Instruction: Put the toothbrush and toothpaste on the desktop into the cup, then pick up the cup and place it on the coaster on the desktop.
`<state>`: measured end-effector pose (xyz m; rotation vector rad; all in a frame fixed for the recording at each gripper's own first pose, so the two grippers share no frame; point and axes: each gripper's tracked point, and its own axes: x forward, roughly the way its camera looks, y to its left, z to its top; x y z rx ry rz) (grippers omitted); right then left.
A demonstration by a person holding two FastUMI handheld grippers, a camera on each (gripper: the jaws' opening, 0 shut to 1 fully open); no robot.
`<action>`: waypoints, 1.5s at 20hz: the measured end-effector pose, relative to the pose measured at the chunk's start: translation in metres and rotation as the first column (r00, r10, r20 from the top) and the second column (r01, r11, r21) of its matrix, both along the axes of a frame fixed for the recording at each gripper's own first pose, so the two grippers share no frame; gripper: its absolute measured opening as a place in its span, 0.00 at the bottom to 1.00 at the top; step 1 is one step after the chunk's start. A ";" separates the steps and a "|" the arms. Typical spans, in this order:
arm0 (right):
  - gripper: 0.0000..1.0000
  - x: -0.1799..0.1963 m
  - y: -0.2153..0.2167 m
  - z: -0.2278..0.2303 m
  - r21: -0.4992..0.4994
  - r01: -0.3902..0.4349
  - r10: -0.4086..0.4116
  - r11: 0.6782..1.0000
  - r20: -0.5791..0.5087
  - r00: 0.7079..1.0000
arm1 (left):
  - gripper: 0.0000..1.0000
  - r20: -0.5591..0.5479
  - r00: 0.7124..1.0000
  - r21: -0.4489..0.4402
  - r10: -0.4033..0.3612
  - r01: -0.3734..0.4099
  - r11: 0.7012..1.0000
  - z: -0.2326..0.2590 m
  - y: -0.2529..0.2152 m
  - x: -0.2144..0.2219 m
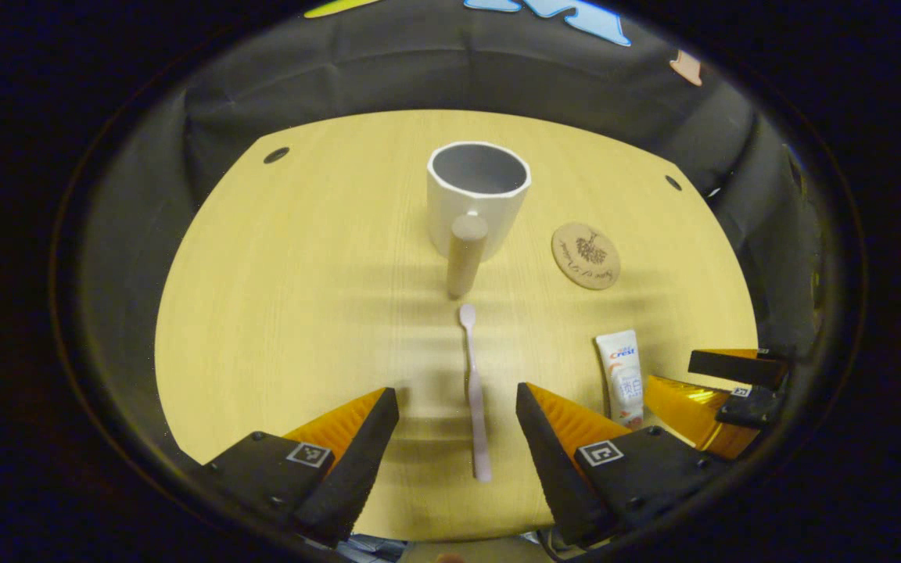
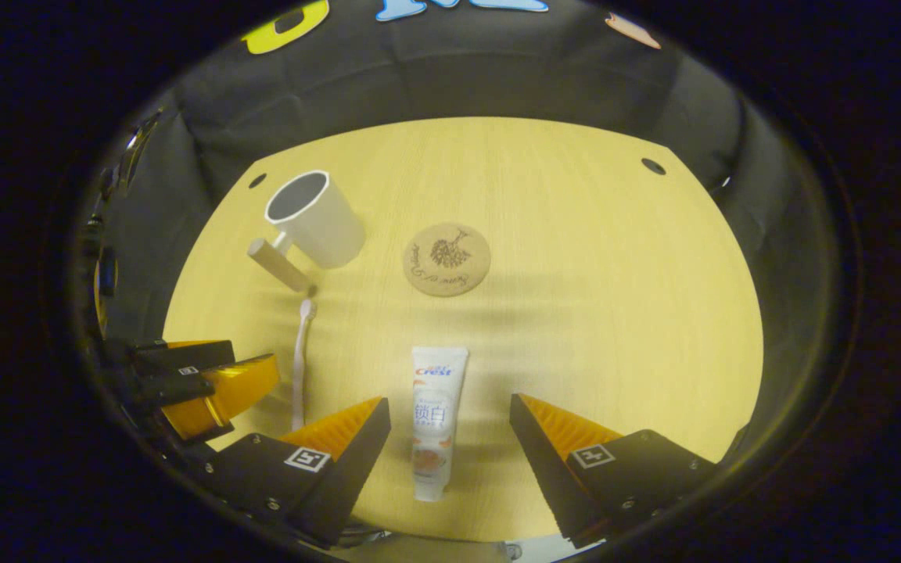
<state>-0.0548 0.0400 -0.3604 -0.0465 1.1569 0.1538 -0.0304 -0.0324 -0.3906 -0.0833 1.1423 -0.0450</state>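
Left gripper (image 1: 457, 426) is spread wide around the pink toothbrush (image 1: 475, 391), right gripper (image 2: 450, 434) likewise around the toothpaste tube (image 2: 435, 418) — nothing's gripped yet. White cup (image 1: 477, 197) sits empty beside the coaster (image 1: 586, 255) — everything's left.

Between my right-hand fingers lies the toothpaste (image 2: 436, 422), and its tube is the one thing I can read: "Crest" in blue and red near its far end, with two large blue Chinese characters in a pale panel below it, toward me. The small print around them is too fine to make out.

Farther off, the round coaster (image 2: 446, 259) bears a dark sprig drawing with a curved line of script under it; I think it is words, but the letters blur.

My finger mounts carry square black-and-white coded tags (image 2: 306, 458), patterns rather than text.
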 end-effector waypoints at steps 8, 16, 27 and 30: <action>0.96 -0.016 -0.002 -0.040 -0.060 -0.044 0.037 0.997 -0.111 0.993 | 0.98 -0.098 0.995 0.046 0.017 -0.013 0.999 -0.033 0.012 -0.010; 0.96 -0.015 -0.007 -0.055 -0.111 -0.054 0.040 0.992 -0.129 0.991 | 0.94 -0.154 0.987 0.065 0.038 -0.029 0.997 -0.053 0.018 -0.016; 0.98 -0.021 -0.005 -0.059 -0.133 0.039 -0.062 0.990 -0.176 0.982 | 0.98 -0.167 0.986 0.083 0.031 -0.017 0.996 -0.053 0.018 -0.012; 0.98 -0.018 -0.004 -0.059 -0.135 0.070 -0.094 0.988 -0.182 0.979 | 0.88 -0.157 0.987 0.084 0.023 -0.010 0.996 -0.052 0.014 -0.011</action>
